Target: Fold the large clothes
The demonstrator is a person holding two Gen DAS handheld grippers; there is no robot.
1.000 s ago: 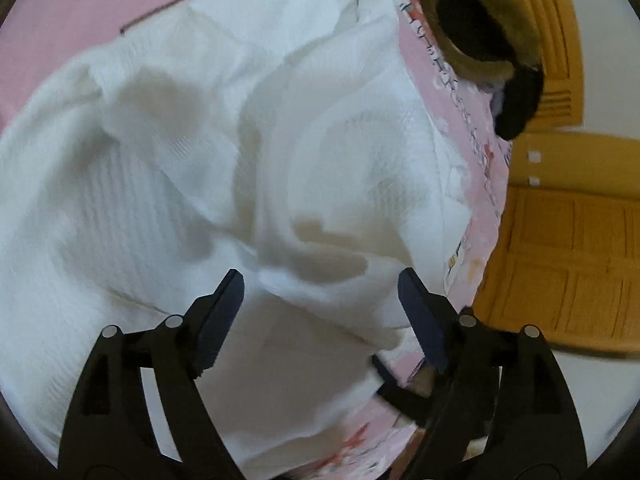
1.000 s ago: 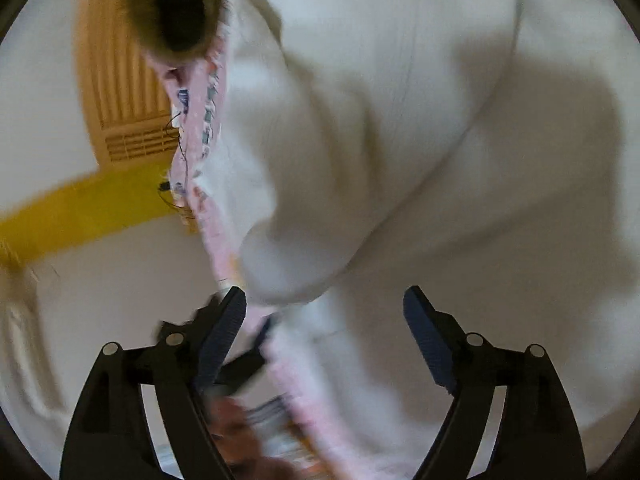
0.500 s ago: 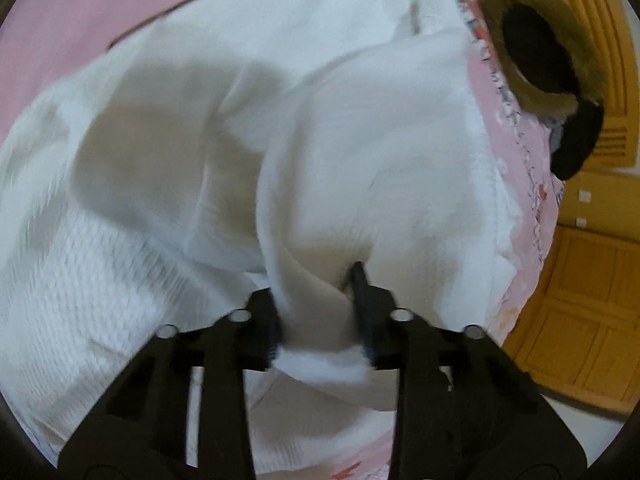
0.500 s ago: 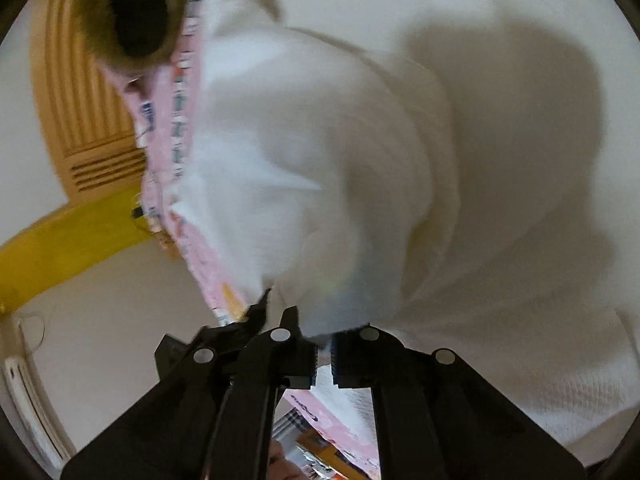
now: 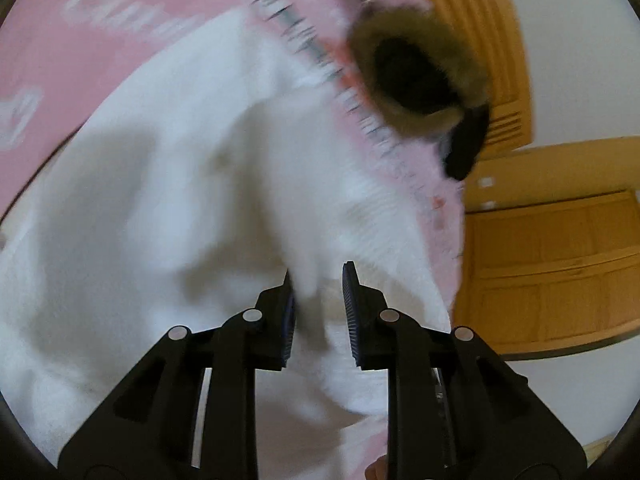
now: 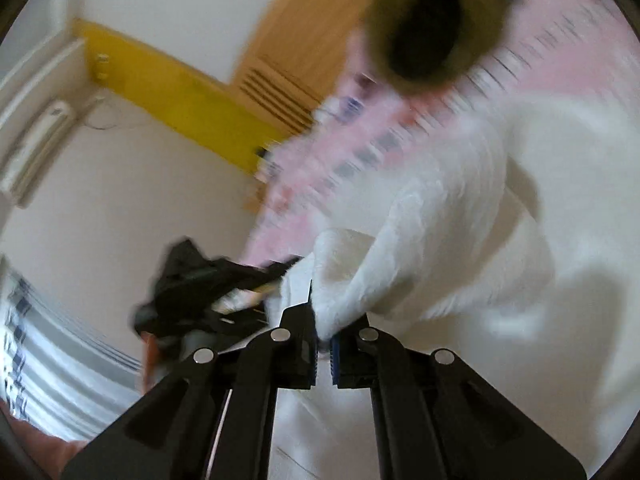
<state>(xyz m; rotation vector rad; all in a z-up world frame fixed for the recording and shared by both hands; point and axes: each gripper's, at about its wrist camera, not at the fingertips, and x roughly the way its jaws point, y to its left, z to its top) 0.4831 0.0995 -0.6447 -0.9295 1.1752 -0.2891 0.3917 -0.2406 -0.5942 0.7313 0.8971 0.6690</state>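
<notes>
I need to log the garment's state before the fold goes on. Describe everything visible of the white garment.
The white garment is a large piece of textured, waffle-like knit, rumpled into soft folds. It lies spread over a pink printed bedsheet, near its edge. The left tongs, whose jaws have just been closing, pinch a raised fold; the right tongs are shut on a bunched fold. The pictures are blurred, so no seams or sleeves can be made out.

We see home bedroom: pink printed bedsheet [image 5: 120, 40], wooden panelled door [image 5: 560, 272] at right, fur-trimmed hood [image 5: 416, 76] on bed.
</notes>
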